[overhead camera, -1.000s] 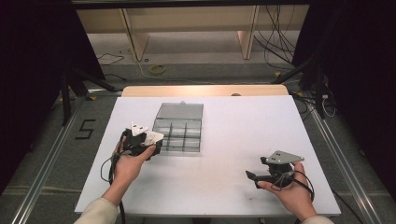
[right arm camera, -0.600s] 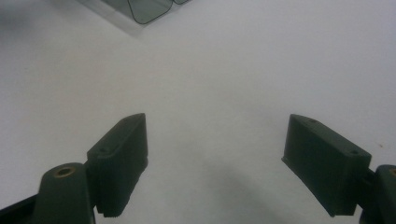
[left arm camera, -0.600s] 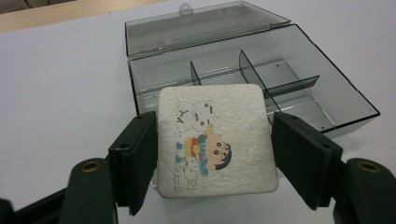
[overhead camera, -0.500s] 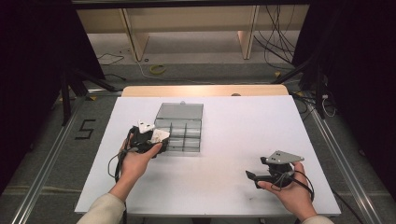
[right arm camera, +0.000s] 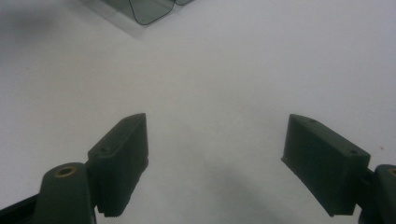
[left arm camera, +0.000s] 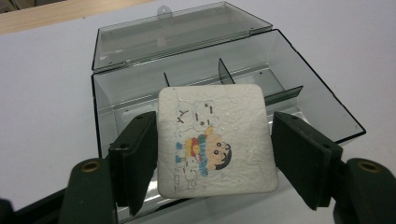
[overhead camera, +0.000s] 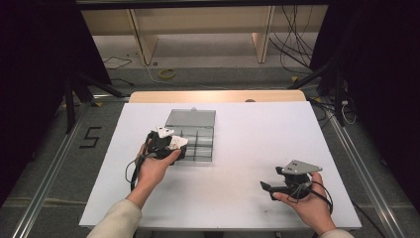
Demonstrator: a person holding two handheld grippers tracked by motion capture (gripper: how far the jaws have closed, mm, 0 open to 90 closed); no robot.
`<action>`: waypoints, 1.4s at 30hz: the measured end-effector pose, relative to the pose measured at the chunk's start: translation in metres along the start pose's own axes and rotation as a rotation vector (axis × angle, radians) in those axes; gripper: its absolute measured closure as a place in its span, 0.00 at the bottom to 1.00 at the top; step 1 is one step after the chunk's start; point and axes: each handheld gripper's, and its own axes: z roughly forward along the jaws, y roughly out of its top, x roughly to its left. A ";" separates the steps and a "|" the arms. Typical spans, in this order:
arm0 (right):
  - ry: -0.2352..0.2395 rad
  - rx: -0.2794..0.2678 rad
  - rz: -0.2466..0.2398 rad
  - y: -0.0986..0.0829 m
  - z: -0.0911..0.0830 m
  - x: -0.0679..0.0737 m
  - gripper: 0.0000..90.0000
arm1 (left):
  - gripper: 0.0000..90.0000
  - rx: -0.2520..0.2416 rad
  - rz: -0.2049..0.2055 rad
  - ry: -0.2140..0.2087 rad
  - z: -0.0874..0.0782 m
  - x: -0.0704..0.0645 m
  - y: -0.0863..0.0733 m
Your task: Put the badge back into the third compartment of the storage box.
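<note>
Over the near-left part of the box (left arm camera: 224,93), the left gripper (left arm camera: 215,154) holds a white square coaster (left arm camera: 215,140) with a cartoon figure printed on it. Its jaws press the coaster's two side edges, and the printed face looks back along the gripper. The box is clear smoky plastic with dividers inside; its lid (left arm camera: 177,32) lies folded back flat on the white table (overhead camera: 247,148). Toward the table's near-right corner, the right gripper (overhead camera: 277,187) rests in the person's hand (overhead camera: 307,206), well apart from the box, its jaws spread wide over bare tabletop.
</note>
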 end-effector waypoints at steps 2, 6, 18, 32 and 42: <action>0.001 -0.001 -0.001 0.000 0.000 0.000 0.26 | 0.36 0.002 0.008 0.001 0.002 -0.001 0.002; 0.003 -0.002 0.001 0.000 0.000 0.000 0.26 | 0.36 0.010 0.013 0.002 0.006 -0.004 0.006; 0.007 -0.008 -0.001 0.000 0.000 0.000 0.26 | 0.36 0.027 0.024 0.003 0.017 -0.012 0.016; 0.012 -0.008 -0.005 0.001 0.001 0.001 0.27 | 0.36 0.051 0.029 0.002 0.031 -0.019 0.024; 0.013 -0.011 -0.007 0.001 0.000 0.000 0.27 | 0.36 0.078 0.024 0.007 0.043 -0.026 0.032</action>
